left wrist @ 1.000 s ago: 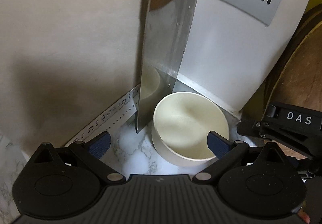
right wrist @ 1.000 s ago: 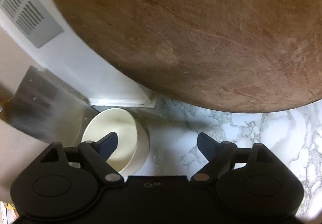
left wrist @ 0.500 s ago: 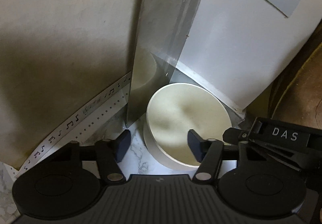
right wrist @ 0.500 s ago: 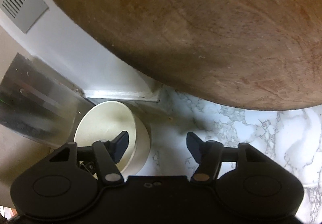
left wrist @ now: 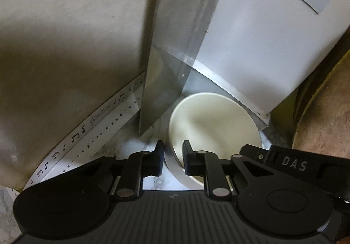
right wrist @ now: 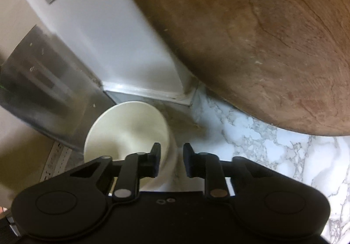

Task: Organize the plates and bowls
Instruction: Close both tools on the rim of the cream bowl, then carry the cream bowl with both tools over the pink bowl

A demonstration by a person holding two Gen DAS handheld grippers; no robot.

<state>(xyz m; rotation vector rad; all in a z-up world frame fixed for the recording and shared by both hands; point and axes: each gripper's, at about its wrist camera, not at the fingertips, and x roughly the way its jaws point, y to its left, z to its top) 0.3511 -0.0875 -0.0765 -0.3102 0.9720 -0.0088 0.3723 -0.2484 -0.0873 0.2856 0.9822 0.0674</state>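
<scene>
A cream bowl (left wrist: 214, 125) stands in a corner on the marble counter, also in the right wrist view (right wrist: 129, 130). My left gripper (left wrist: 173, 159) has closed its two fingers on the bowl's left rim, one finger inside and one outside. My right gripper (right wrist: 171, 161) has closed on the bowl's right rim the same way. The right gripper's body, marked DAS (left wrist: 293, 164), shows at the lower right of the left wrist view.
A shiny metal panel (left wrist: 183, 42) leans upright just behind the bowl. A white appliance with a grey vent (left wrist: 273, 36) stands behind. A large round wooden board (right wrist: 251, 36) leans at the right. A paper strip with music notes (left wrist: 87, 130) lies left. The marble counter (right wrist: 262, 138) extends right.
Both grippers moved in to the bowl and closed from wide open onto its rim, the left on the left side, the right on the right side.
</scene>
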